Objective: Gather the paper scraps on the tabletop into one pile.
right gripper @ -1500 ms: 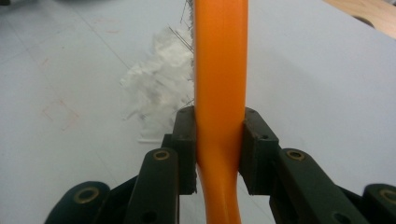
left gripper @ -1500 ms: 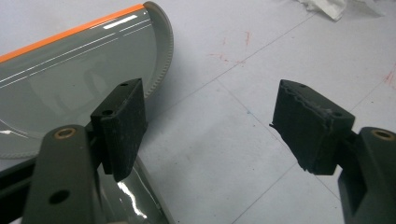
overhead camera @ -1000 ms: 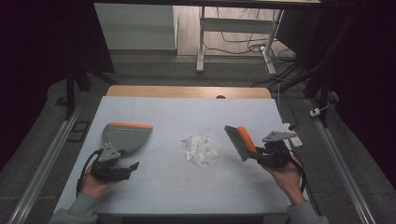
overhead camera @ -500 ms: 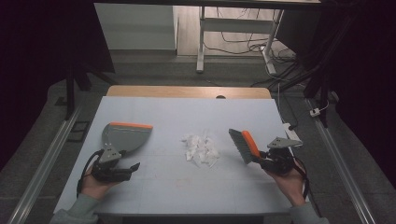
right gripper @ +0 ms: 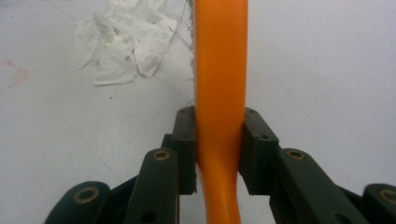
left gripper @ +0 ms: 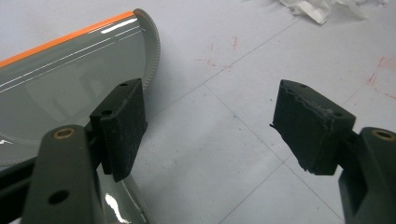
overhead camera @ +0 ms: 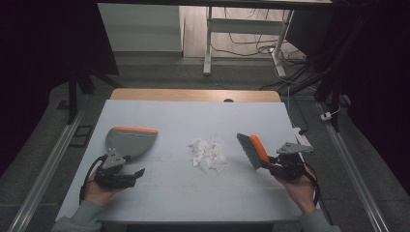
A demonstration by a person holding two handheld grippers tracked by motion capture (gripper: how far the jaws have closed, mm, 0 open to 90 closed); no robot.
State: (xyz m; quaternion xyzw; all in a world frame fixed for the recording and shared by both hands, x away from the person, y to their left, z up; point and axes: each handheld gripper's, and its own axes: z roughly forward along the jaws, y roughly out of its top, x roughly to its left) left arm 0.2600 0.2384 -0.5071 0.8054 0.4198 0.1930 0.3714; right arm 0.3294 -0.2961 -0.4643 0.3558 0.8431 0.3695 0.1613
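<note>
Pale table (overhead camera: 193,116): right gripper (overhead camera: 270,165) clamps brush (overhead camera: 252,151); left gripper (overhead camera: 138,171) gapes empty, dustpan (overhead camera: 129,141) at 11 o'clock, unheld, may slide when paper scraps (overhead camera: 208,153) get swept.

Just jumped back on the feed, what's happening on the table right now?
A person works two handheld grippers. The right gripper is shut on the orange handle of a brush, whose bristles sit just right of a pile of torn white paper. The left gripper is open beside a grey dustpan with an orange edge, not gripping it. The paper is unswept.
</note>
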